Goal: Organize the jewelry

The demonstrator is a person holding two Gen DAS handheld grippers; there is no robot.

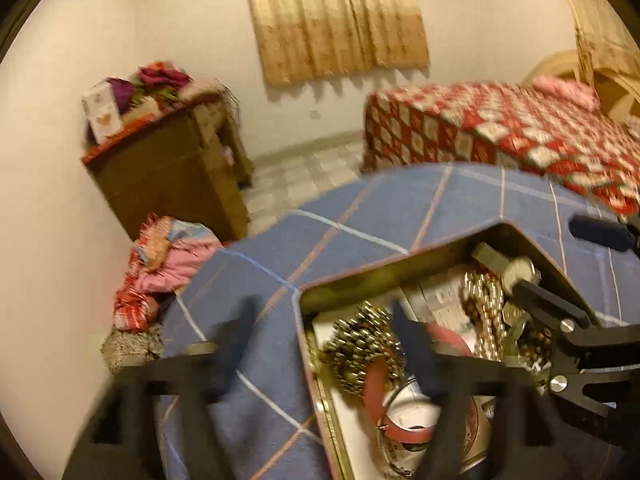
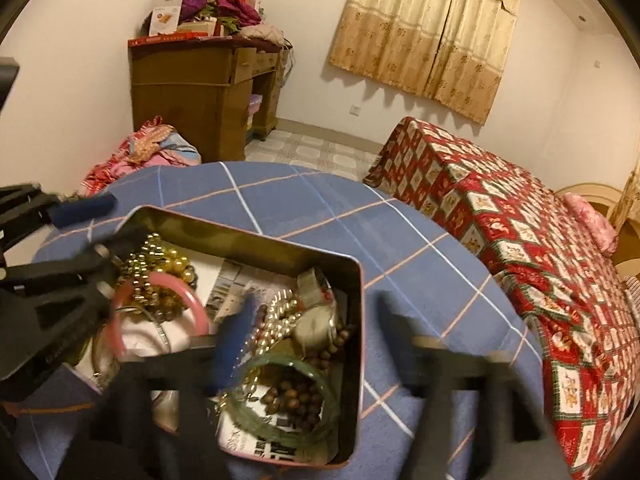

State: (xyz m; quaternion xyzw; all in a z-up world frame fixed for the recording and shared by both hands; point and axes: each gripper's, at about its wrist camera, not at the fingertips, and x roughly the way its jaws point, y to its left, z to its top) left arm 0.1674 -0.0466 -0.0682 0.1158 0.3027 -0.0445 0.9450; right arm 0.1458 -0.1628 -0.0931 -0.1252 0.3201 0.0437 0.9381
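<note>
Both grippers stand over the open tin (image 2: pixel 248 224) on the table (image 2: pixel 420 264), jaws wide, holding nothing. Left gripper (image 1: pixel 320 344) straddles the tin's wall; right gripper (image 2: pixel 316 336) likewise. Jewelry (image 2: pixel 164 280) lies tangled below: sorting apparently barely begun.

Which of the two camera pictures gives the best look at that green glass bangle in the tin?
The right wrist view: the green bangle lies whole and close inside the tin, ringing brown beads. In the left wrist view I cannot pick it out among the jewelry.
</note>
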